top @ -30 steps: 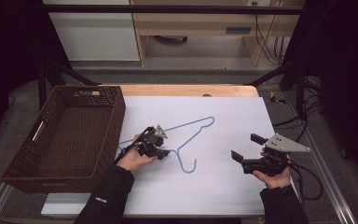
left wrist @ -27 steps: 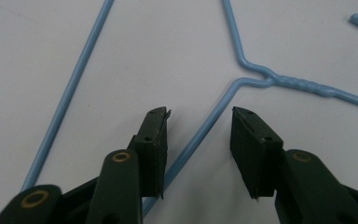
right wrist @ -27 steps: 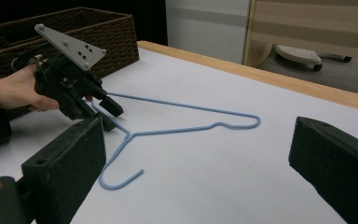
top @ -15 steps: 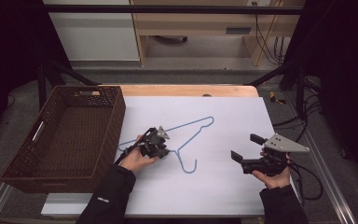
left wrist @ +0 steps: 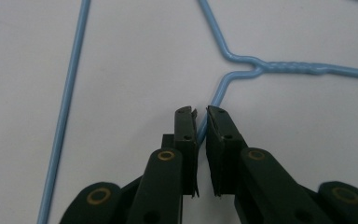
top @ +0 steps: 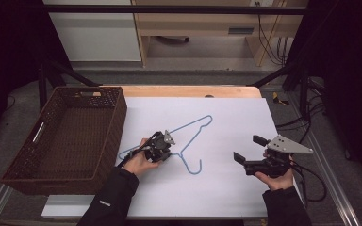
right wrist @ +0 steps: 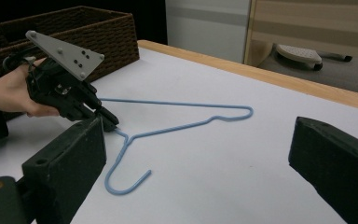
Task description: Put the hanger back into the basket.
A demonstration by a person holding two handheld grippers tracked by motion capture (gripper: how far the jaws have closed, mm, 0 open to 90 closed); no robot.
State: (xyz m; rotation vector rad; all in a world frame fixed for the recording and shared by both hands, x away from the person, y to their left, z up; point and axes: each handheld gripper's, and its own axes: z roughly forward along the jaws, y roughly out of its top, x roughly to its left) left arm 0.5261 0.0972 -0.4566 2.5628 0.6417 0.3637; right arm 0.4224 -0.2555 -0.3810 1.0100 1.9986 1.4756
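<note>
A light blue wire hanger (top: 191, 124) lies flat on the white table, its hook toward the person. My left gripper (top: 166, 153) sits low over the left shoulder wire just below the twisted neck (left wrist: 279, 66). Its jaws have just been closing, and in the left gripper view (left wrist: 201, 112) they are pinched on the thin wire running between them. The right gripper view shows the same grip on the hanger (right wrist: 177, 103), with the left gripper (right wrist: 106, 119) in the person's hand. My right gripper (top: 248, 149) hovers to the right, wide open with nothing between its fingers (right wrist: 198, 140).
A dark brown wicker basket (top: 119, 117) stands at the table's left, close beside the left hand; its wall (right wrist: 74, 28) shows behind the left gripper. The wooden table edge (top: 188, 91) runs along the back. Cables trail from the right gripper off the right side.
The left gripper's jaws have drawn together on the hanger wire near its neck. The hanger still lies flat, and the right gripper has not moved.
</note>
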